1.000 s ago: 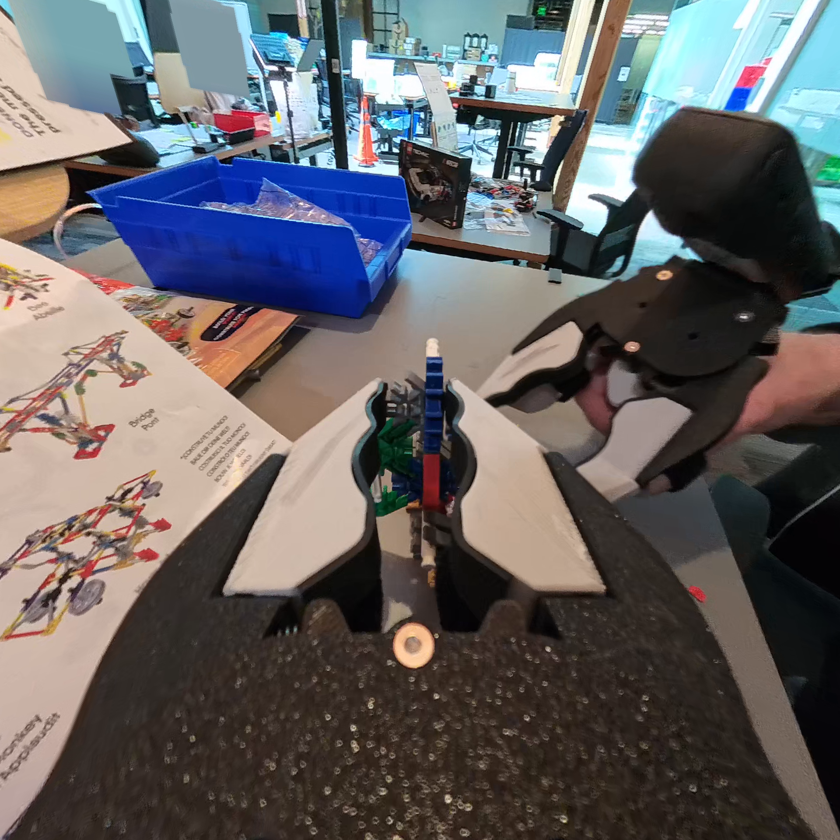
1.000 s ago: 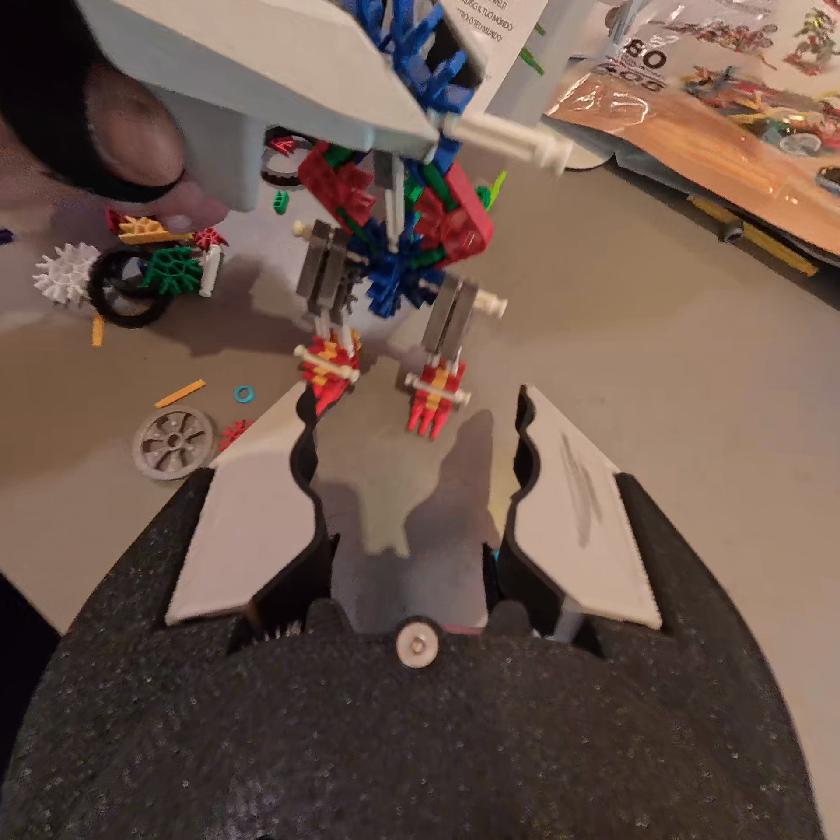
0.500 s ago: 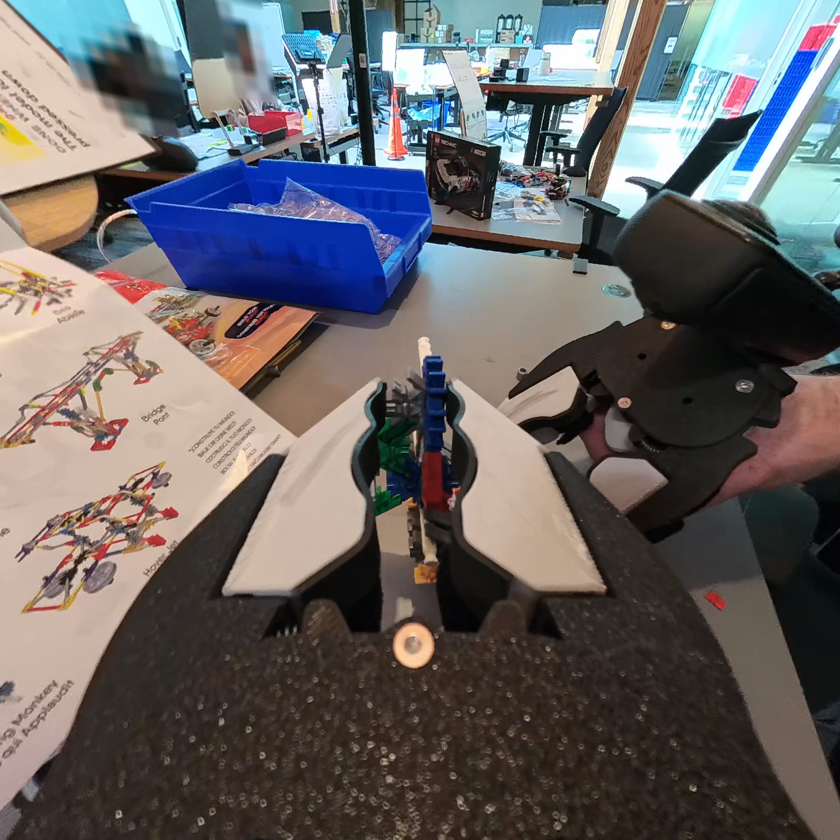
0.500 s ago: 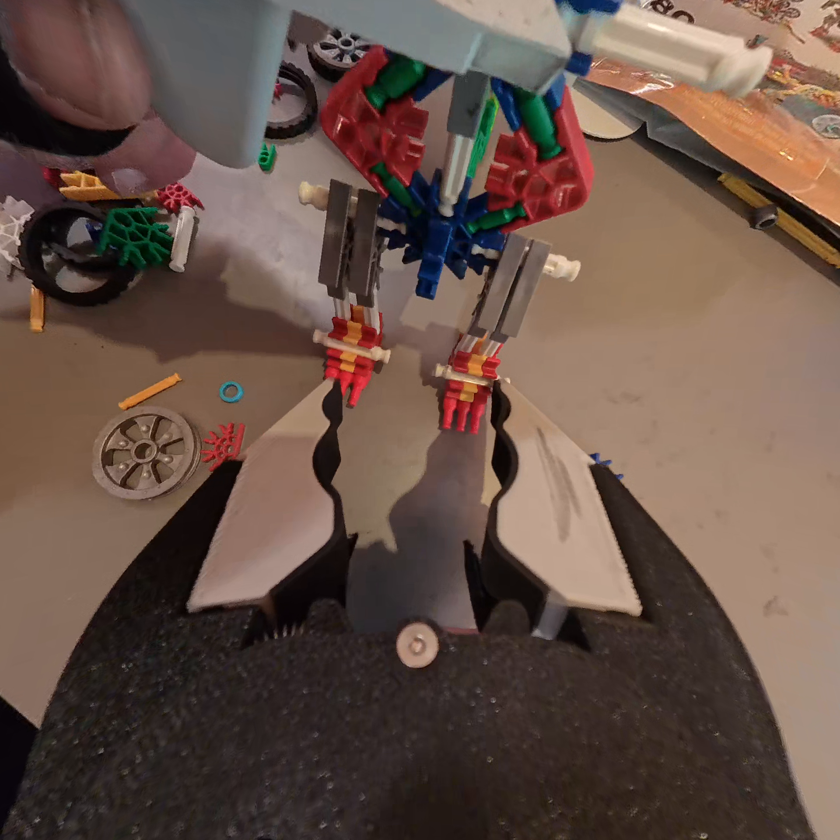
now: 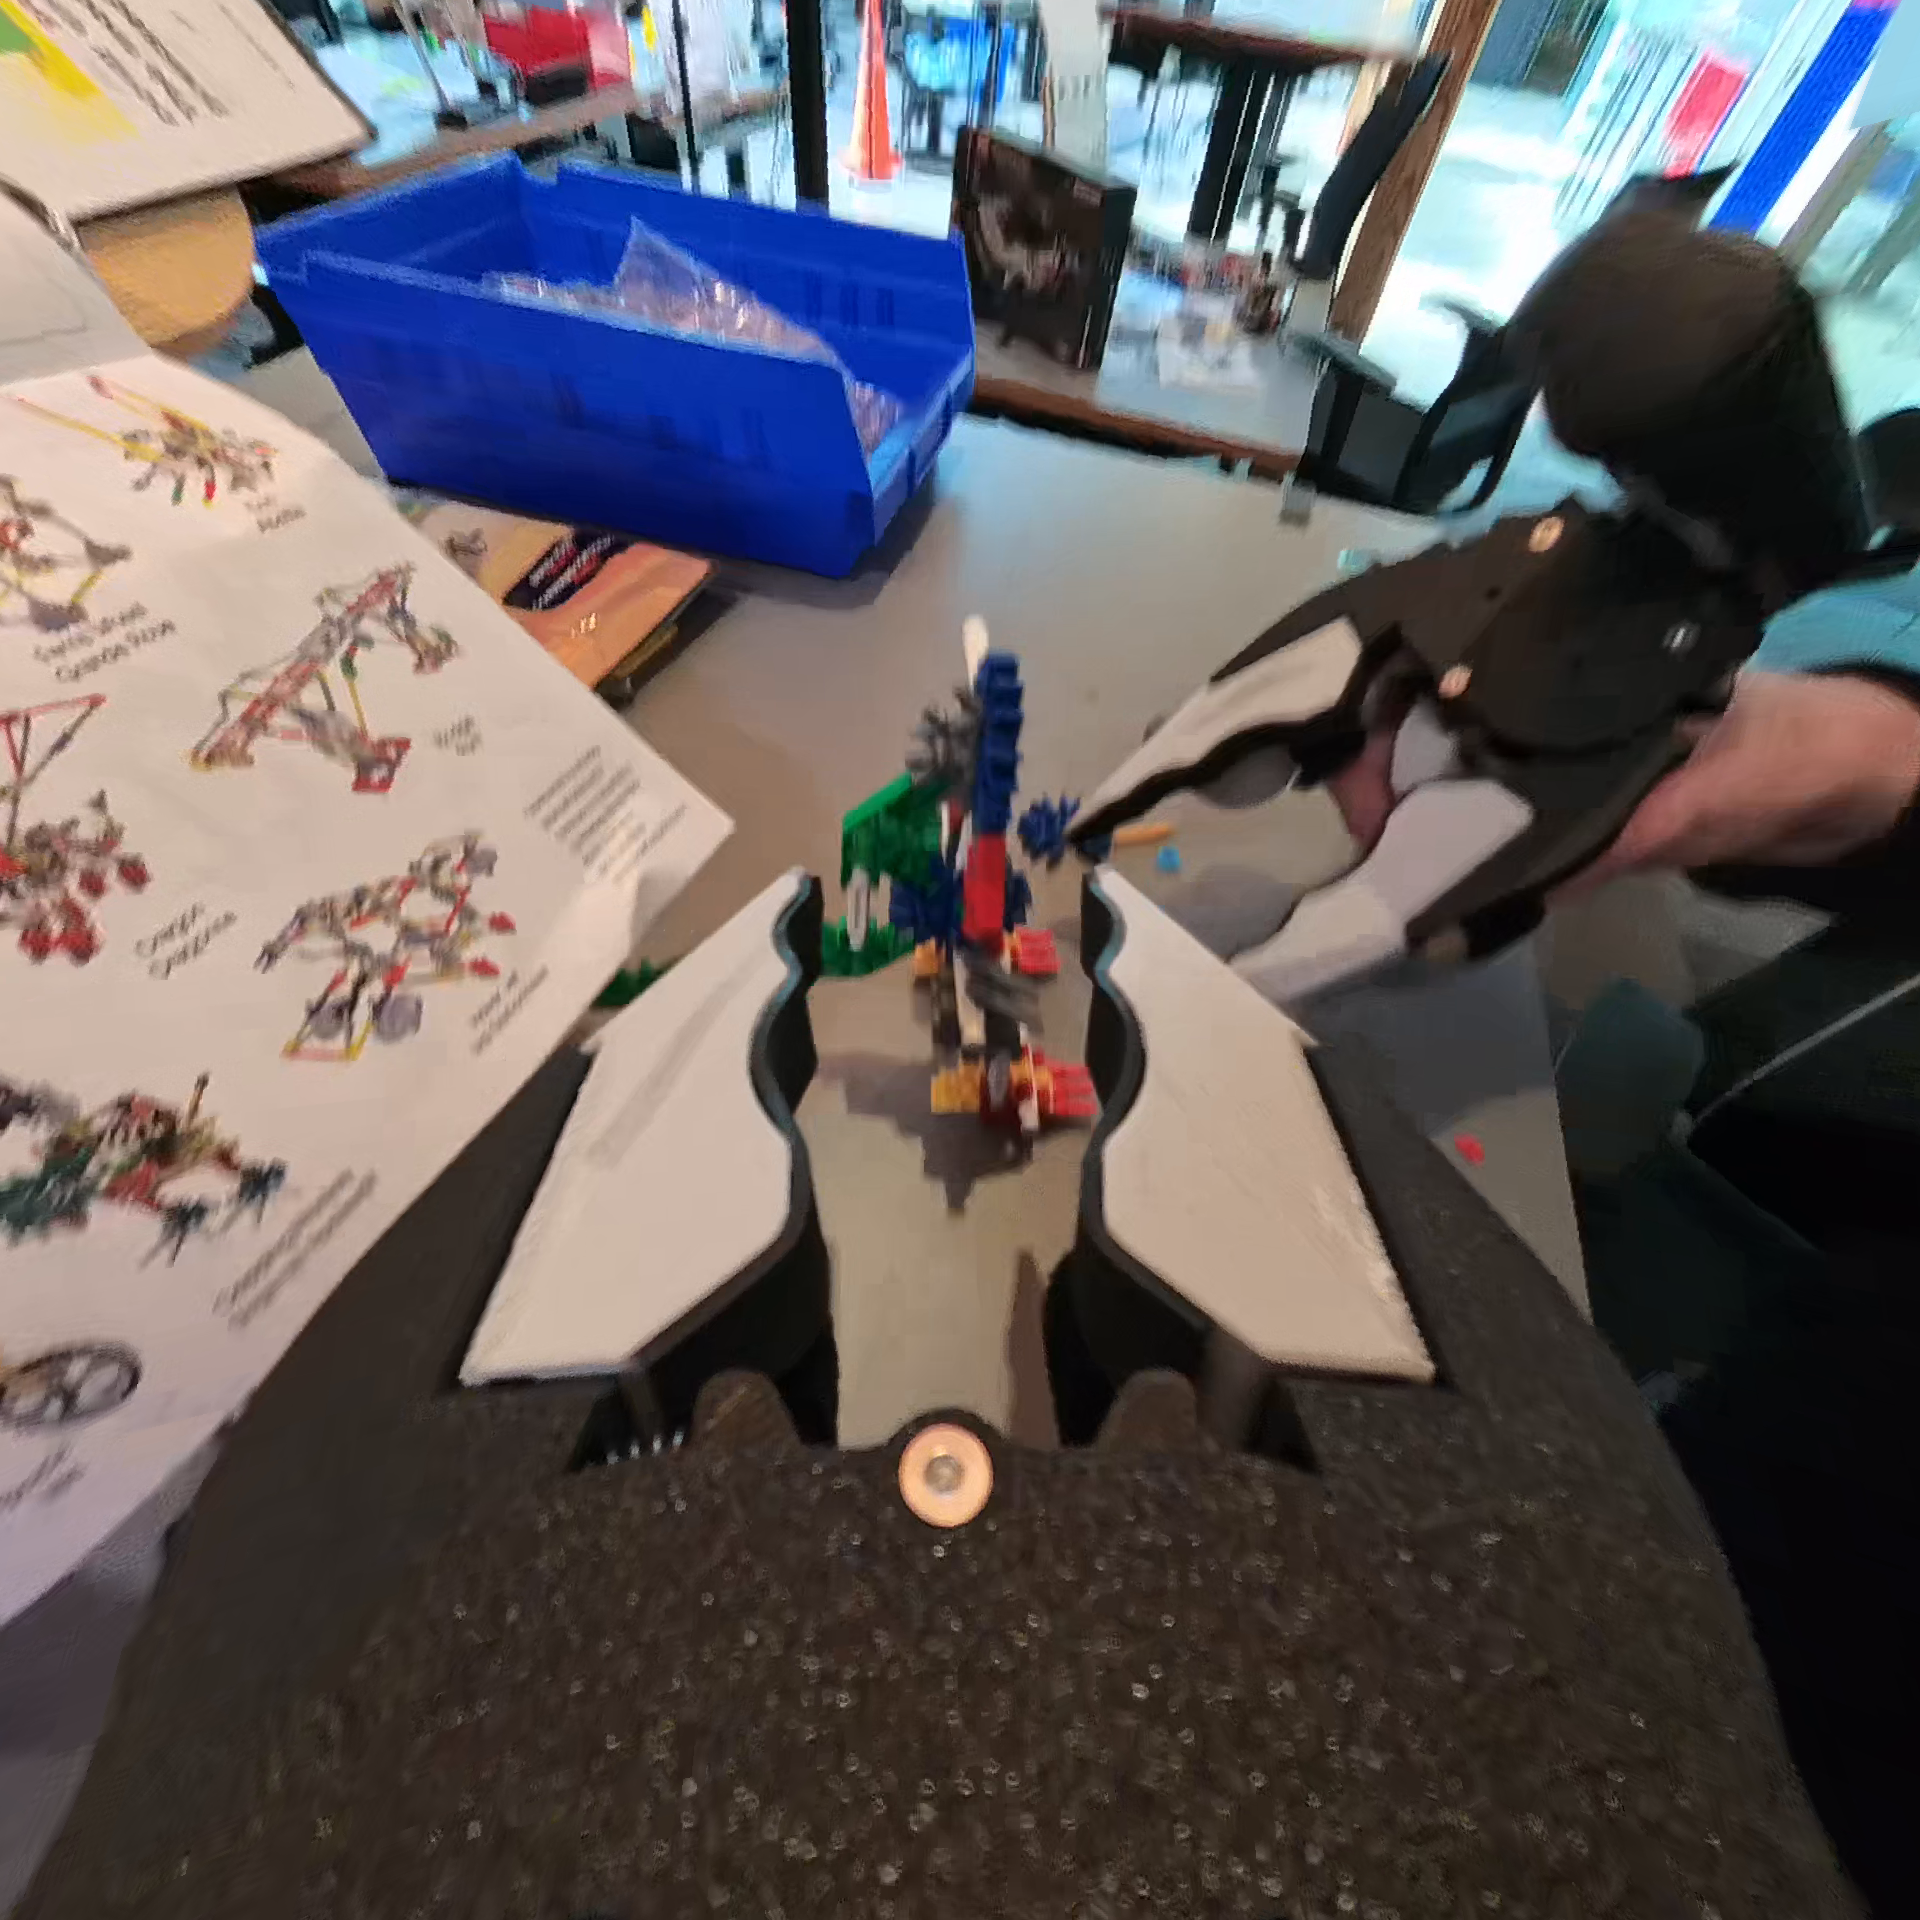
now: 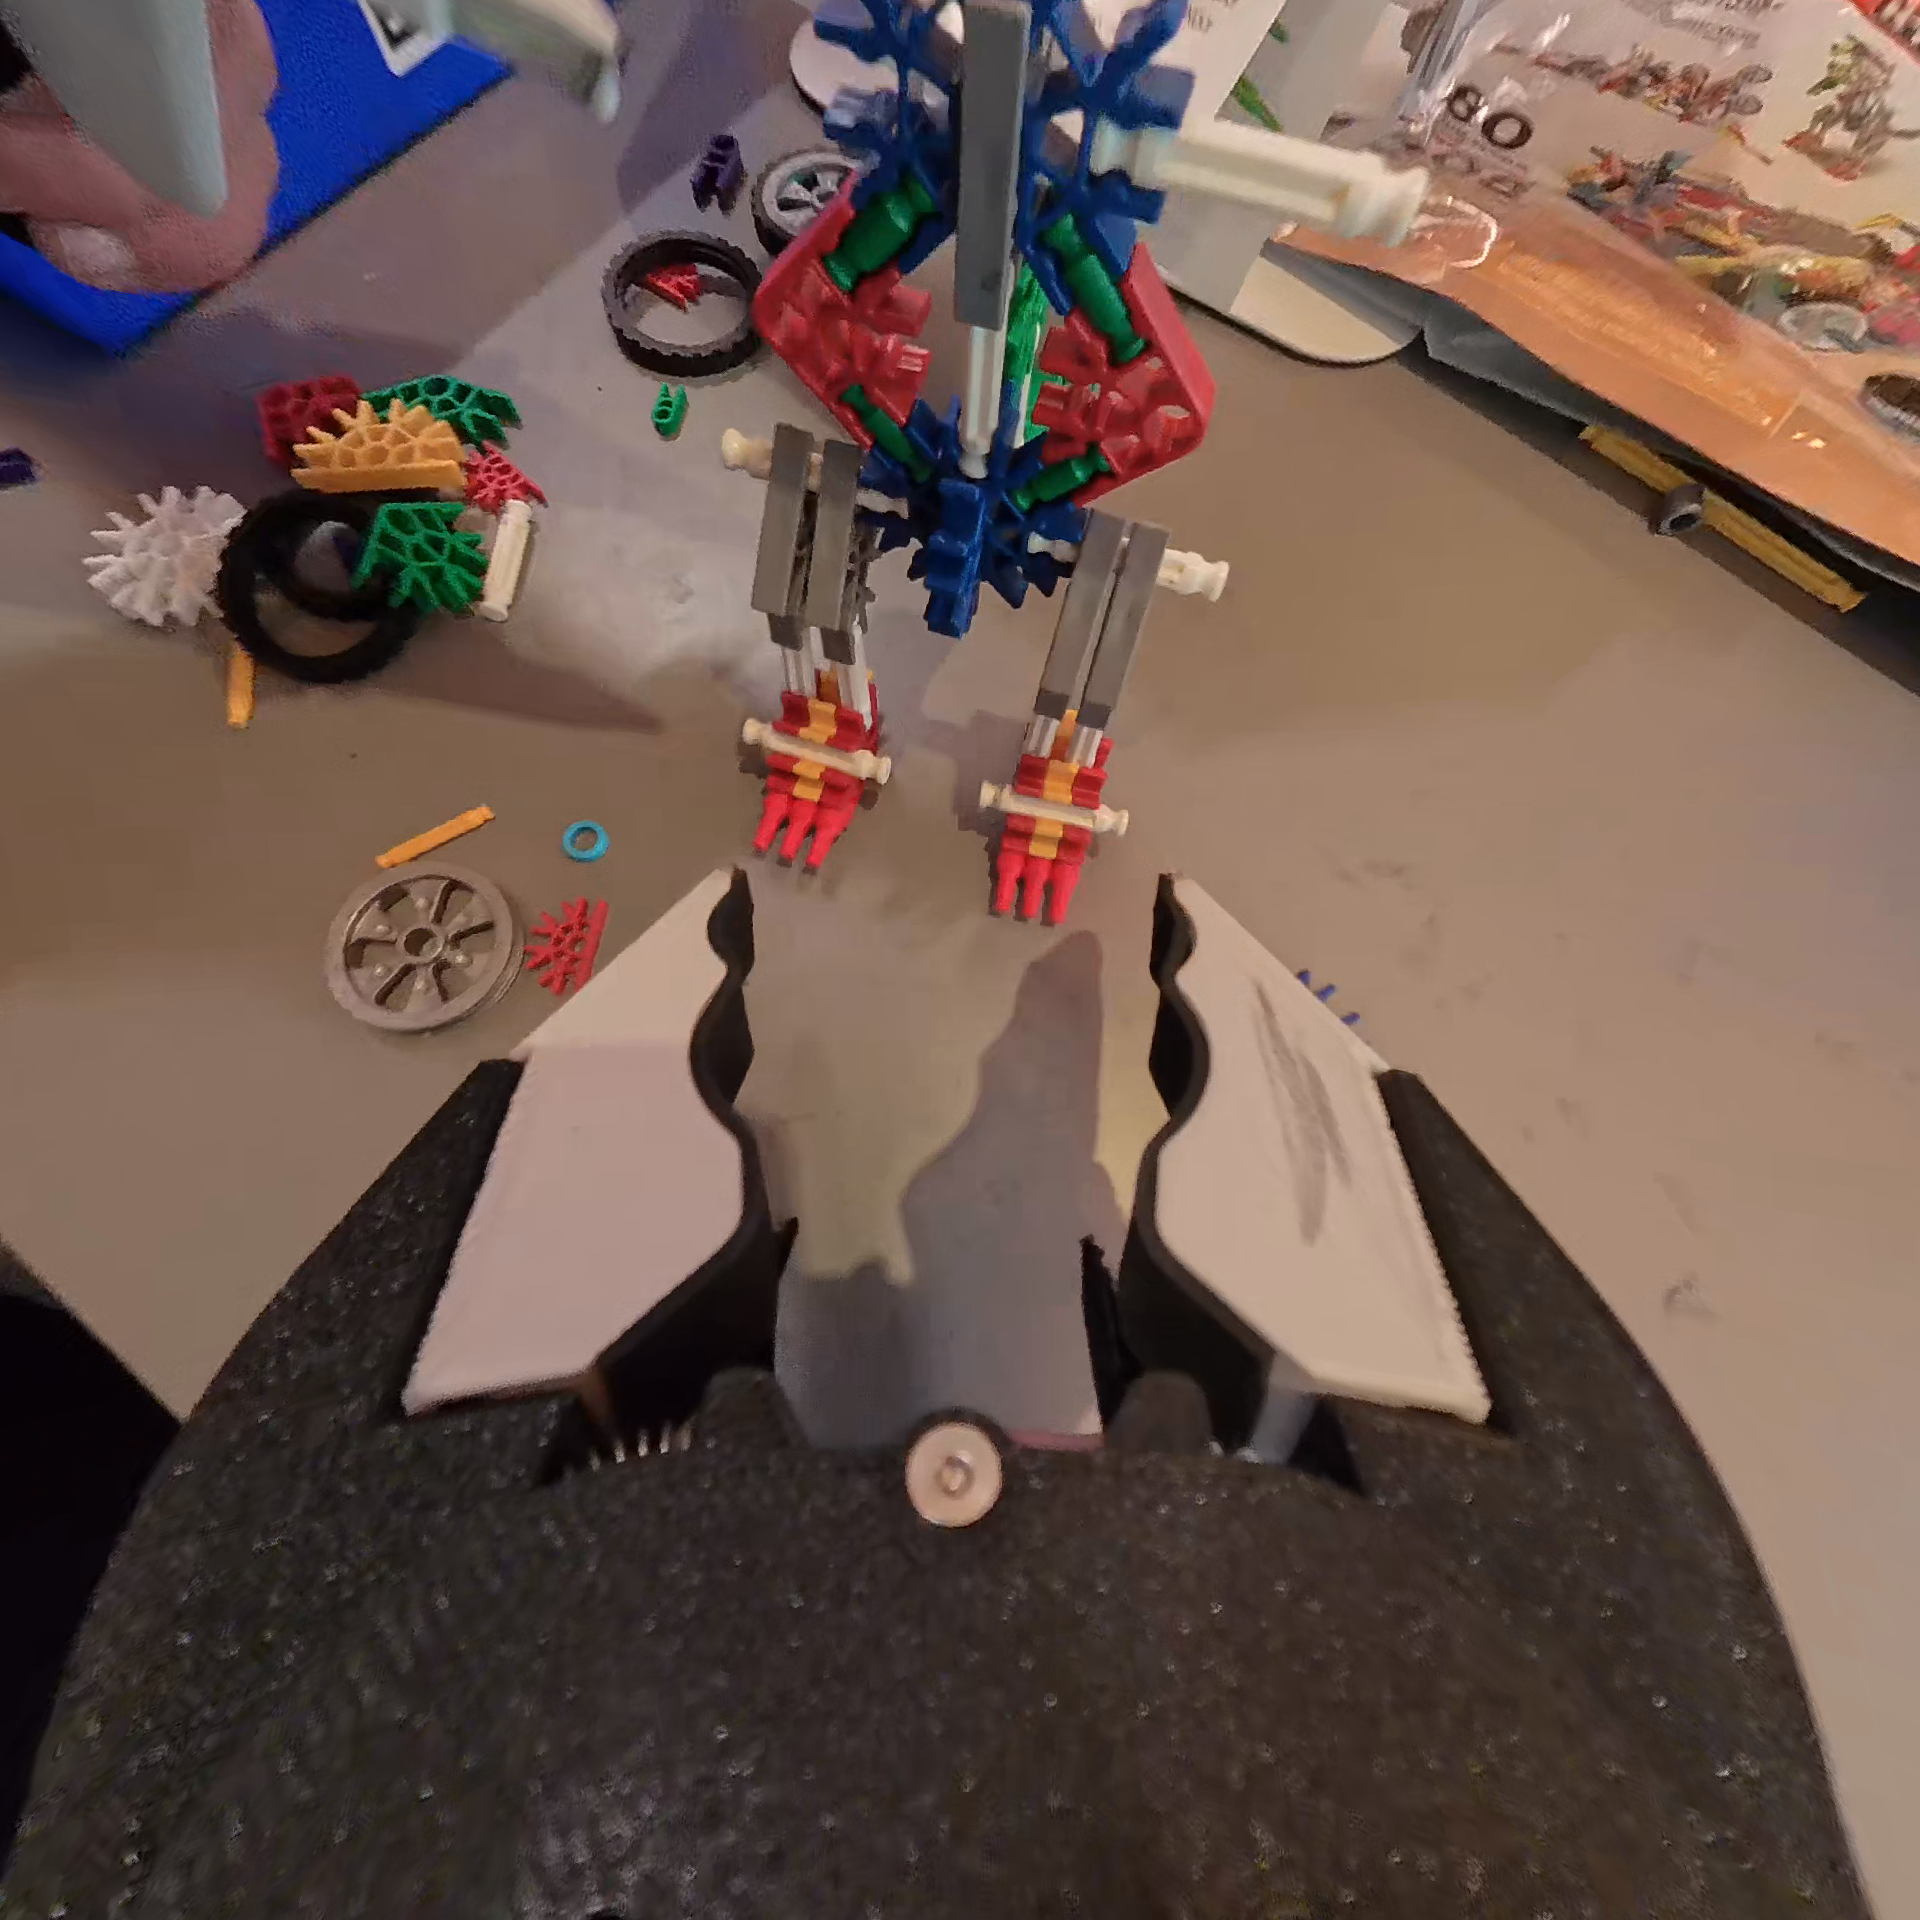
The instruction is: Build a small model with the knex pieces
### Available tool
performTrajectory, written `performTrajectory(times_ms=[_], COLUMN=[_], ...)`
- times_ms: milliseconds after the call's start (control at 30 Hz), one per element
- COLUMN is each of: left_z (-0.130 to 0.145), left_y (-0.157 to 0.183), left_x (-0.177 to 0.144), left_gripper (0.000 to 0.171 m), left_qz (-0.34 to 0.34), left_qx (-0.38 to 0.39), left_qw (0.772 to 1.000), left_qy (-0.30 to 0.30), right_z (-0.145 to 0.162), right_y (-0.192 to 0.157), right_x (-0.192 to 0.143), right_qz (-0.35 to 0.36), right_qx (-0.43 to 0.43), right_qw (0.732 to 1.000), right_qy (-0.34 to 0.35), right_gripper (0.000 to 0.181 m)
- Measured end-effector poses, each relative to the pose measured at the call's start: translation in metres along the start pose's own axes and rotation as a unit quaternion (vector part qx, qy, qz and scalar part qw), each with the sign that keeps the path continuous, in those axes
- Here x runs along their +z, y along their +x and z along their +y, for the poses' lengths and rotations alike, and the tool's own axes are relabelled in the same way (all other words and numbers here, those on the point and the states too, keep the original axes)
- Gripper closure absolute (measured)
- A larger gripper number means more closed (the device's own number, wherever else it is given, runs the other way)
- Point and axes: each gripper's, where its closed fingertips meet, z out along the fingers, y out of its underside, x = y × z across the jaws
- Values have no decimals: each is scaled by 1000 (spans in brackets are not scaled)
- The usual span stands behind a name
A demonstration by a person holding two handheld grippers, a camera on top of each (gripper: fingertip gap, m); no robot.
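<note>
Toy figure (image 6: 966, 499) of plastic rods stands free on grey counter (image 6: 1455, 831). Left tongs (image 5: 940, 914) and right tongs (image 6: 945, 894) both gape empty nearby. Risk: nudge topples top-heavy figure.

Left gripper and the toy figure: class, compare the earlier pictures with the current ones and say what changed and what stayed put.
The left gripper let go: its jaws, shut on the toy figure a second ago, now stand apart and drawn back. The figure stands on its red feet on the grey table. The right gripper stayed open and empty, and the loose parts pile and blue bin did not move.
</note>
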Motion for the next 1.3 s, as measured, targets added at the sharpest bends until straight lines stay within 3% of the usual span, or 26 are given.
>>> performTrajectory(times_ms=[100,233,400,500,733,933,967,1000,1100,1167,1300], left_z=[23,57,109,129,141,142,141,139,135,131,121], left_y=[6,3,-4,-2,-11,1,8,12,30,26,19], left_x=[-20,-35,-36,-34,-36,-32,-28,-23,-7,-6,-24], left_gripper=[137,140,138,132,133,141,144,163,156,141,137], left_qz=[-4,-50,-105,-120,-148,-125,-103,-91,-38,-45,-80], left_qx=[4,22,30,0,-33,-35,-26,-13,45,47,14], left_qw=[998,987,944,927,917,929,933,935,939,938,942], left_qy=[-57,-153,-312,-355,-368,-346,-345,-343,-340,-341,-325], right_z=[2,7,10,5,1,1,1,0,-1,-3,-2], right_y=[-3,-9,-24,-30,-28,-24,-23,-23,-24,-24,-23], right_x=[-14,-20,-13,-10,-9,-11,-10,-10,-9,-8,-10], right_qz=[-16,-25,-44,-49,-50,-53,-54,-56,-64,-68,-72], right_qx=[3,-3,-17,-20,-16,-16,-16,-16,-22,-27,-27], right_qw=[1000,1000,999,999,999,998,998,998,998,997,997], right_qy=[7,9,1,6,13,15,16,16,17,17,18], right_gripper=[113,119,119,119,120,120,120,120,120,120,122])
